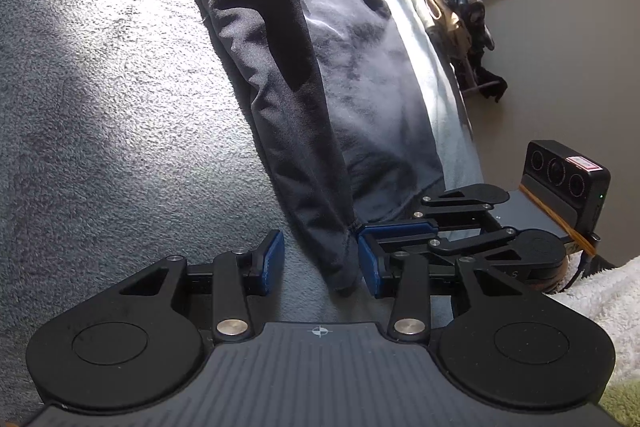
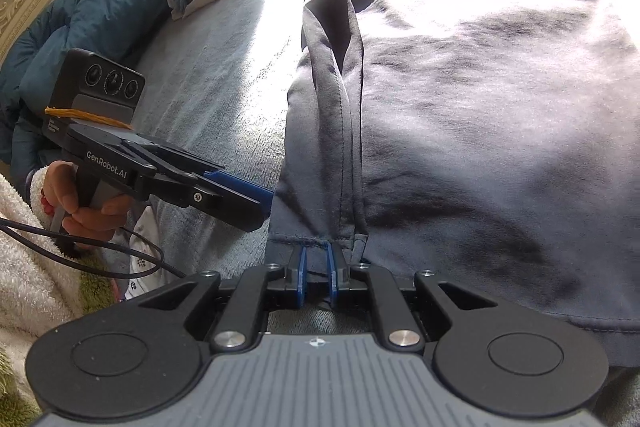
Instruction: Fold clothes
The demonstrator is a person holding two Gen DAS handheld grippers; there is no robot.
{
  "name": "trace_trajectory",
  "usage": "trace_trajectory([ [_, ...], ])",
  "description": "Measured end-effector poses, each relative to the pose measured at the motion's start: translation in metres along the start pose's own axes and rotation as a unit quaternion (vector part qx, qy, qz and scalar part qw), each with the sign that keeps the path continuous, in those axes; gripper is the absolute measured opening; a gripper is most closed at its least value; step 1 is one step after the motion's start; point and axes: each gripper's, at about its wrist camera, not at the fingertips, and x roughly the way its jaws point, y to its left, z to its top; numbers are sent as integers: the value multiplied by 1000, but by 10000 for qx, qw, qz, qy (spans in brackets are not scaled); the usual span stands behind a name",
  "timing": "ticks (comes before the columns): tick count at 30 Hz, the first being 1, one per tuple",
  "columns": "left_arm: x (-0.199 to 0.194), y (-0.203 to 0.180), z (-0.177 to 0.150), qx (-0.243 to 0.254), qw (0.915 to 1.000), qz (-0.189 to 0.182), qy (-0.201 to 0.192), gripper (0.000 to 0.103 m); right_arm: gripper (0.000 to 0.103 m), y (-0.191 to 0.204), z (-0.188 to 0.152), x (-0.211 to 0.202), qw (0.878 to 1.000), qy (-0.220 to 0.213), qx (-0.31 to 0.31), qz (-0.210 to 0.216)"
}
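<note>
A dark navy soft-knit garment (image 2: 500,115) lies spread on the grey fleece bed blanket (image 1: 100,107), with bare blanket along its left edge. The right gripper (image 2: 317,269) has its jaws nearly together, pinching the hem by a folded strip, while the left gripper (image 1: 320,263) has its jaws spread around the cuff end without pressing.

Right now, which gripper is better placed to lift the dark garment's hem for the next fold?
The right gripper: its jaws already pinch the hem of the dark garment. The left gripper is open, only straddling a folded edge.

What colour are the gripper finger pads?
Blue pads, clearest in the left wrist view.
</note>
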Motion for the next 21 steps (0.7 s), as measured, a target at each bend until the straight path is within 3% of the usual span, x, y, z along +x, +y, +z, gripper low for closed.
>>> trace_trajectory([
  [6,9,-1,-1,-28,9999,-95,129,41,13,-10,0,-11,9995,-149,278,69],
  [10,13,1,-1,-191,9995,-212,134,41,18,-38,2,-42,9923,-779,961,103],
  [15,17,7,1,-512,9978,-394,141,40,25,-92,0,-92,9617,-1809,2041,-284],
  [21,22,6,3,-606,9969,-469,200,40,36,-148,-17,-110,9211,-2233,3142,-556],
])
